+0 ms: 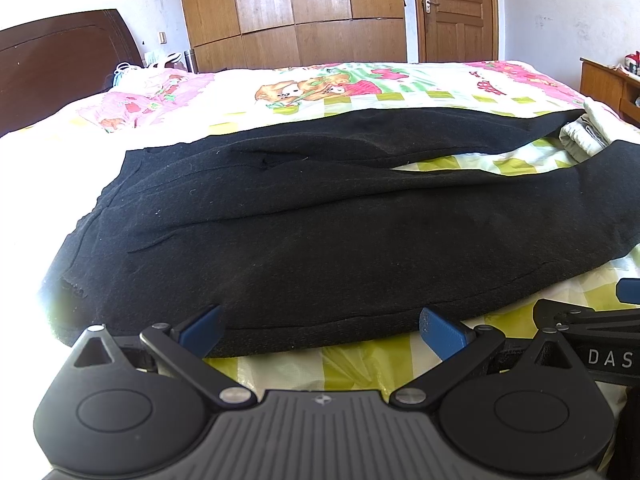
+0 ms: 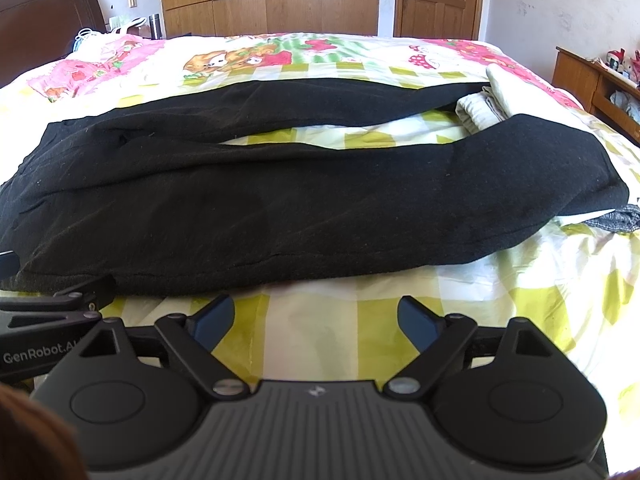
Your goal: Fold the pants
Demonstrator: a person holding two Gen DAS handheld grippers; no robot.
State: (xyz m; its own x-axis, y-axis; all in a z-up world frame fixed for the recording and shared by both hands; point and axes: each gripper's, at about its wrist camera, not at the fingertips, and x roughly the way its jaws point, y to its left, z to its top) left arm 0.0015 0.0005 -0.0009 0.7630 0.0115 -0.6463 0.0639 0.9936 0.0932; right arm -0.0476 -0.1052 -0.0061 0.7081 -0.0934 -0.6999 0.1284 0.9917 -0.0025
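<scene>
Black pants (image 1: 304,232) lie flat across the patterned bedsheet (image 1: 360,364), waist to the left, two legs running right and splitting into a V with sheet showing between them; near leg is closest to both tools. Left gripper (image 1: 320,330) is wide open, nothing held, its blue pads (image 1: 202,330) sitting right at the near hem, left pad over the fabric edge, right pad just beside it on the sheet. Right gripper (image 2: 314,320) is also spread wide, empty, hovering over bare sheet just short of the near leg, not touching cloth. Read: pre-grasp for the first fold, nothing folded yet. To do it well: each gripper should pinch the near edge of the near leg, left one nearer the waist, right one further toward the cuff, catch both fabric layers, then lift together and carry the near leg over onto the far leg so the edges line up. Keep the two heights matched or the cloth will twist. Watch the pale folded cloth (image 2: 492,104) at the right by the far cuff and the grey item (image 2: 616,220) poking out under the near cuff; either may snag. Counts: one pair of pants, two legs, two grippers, one pale cloth, one grey item, one wardrobe (image 1: 288,12), one door (image 1: 456,12).
</scene>
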